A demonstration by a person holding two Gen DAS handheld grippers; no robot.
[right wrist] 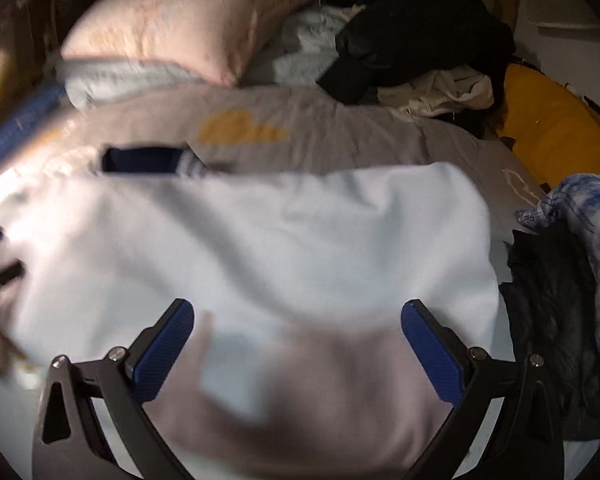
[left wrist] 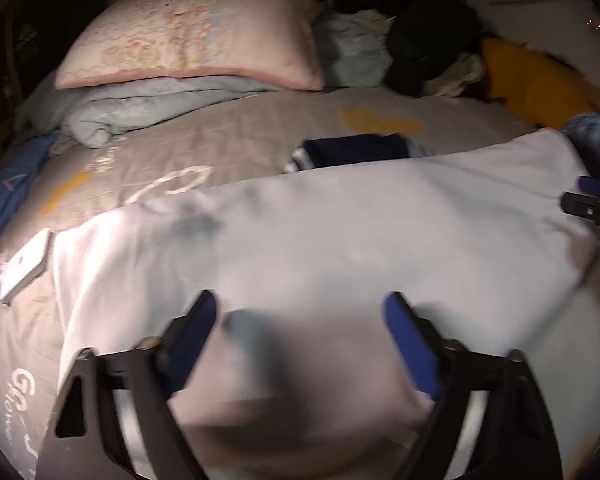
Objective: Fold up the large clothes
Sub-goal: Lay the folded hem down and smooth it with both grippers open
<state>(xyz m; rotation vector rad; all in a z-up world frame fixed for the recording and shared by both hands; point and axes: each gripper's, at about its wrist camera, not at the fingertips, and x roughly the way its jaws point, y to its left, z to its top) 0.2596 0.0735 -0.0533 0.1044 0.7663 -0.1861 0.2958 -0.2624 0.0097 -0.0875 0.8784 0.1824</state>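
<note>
A large white garment (left wrist: 320,232) lies spread across the grey bed sheet (left wrist: 220,140). A navy part with striped trim (left wrist: 352,150) shows at its far edge. My left gripper (left wrist: 300,312) hovers low over the near part of the cloth, its blue pads (left wrist: 198,324) apart, and a blurred hump of fabric lies between them. In the right wrist view the same white garment (right wrist: 260,232) fills the middle. My right gripper (right wrist: 298,316) stands wide open over it, with a fold of cloth between the fingers. Each gripper shows at the edge of the other's view.
A pink pillow (left wrist: 192,40) and a pale blue blanket (left wrist: 120,108) lie at the head of the bed. Dark clothes (left wrist: 420,32) and an orange cushion (left wrist: 540,84) sit far right. A blue tie-dye garment (right wrist: 588,240) lies over black cloth (right wrist: 552,320) on the right.
</note>
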